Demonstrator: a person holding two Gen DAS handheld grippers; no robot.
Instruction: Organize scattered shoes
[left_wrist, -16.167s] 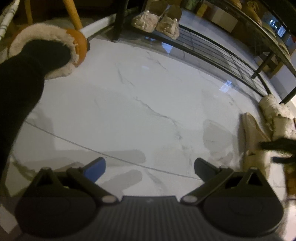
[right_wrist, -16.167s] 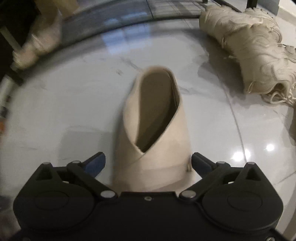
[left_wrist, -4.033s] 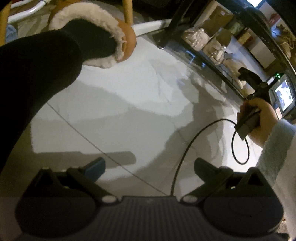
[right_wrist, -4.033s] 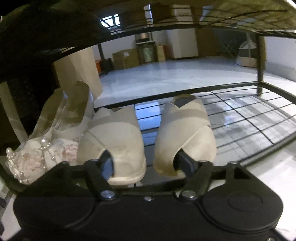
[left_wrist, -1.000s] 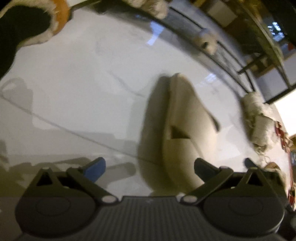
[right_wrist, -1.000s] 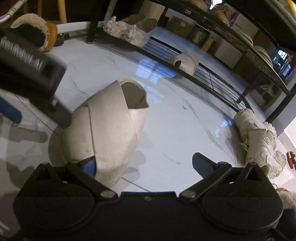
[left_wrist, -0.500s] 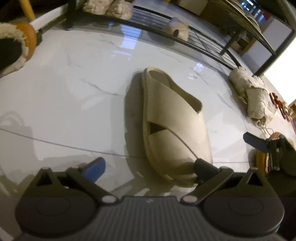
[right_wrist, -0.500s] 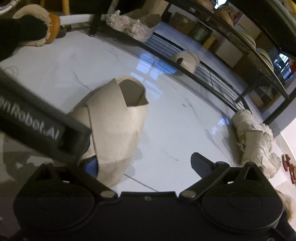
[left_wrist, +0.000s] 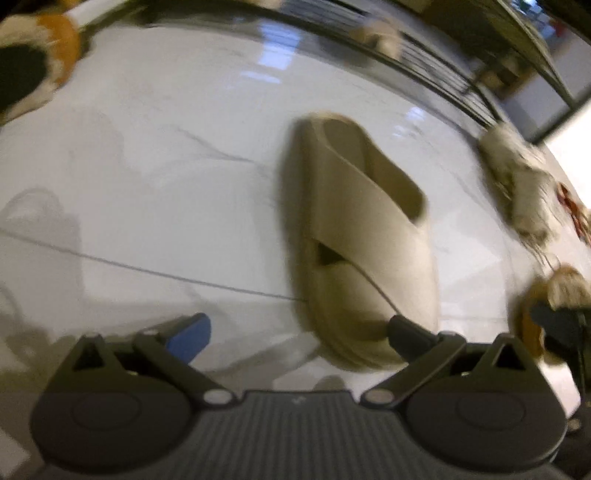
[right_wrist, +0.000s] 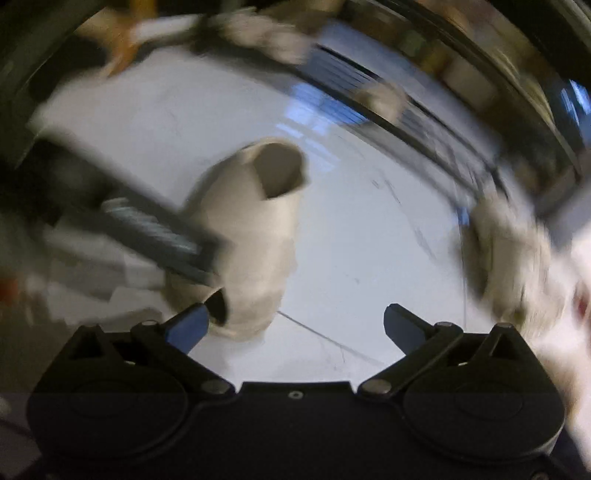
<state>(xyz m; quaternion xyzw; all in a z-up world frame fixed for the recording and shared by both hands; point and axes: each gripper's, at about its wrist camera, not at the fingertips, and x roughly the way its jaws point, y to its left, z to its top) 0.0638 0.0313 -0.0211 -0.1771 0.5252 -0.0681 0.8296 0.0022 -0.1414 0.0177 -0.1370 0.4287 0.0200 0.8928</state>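
A beige cross-strap slide sandal lies on the white marble floor, its toe end between my left gripper's fingers, close to the right one. My left gripper is open and empty just above the floor. The same sandal shows in the blurred right wrist view, left of centre, partly behind the left gripper's dark body. My right gripper is open and empty, with the sandal next to its left finger. Its mate stands on the low black rack.
A low black wire shoe rack runs along the back. Cream chunky sneakers lie on the floor at the right. A furry orange slipper is at the far left, another at the right edge.
Both grippers are moving and the views are blurred. The left gripper has come closer to the sandal. The right view has swung so the sandal sits nearer the centre.
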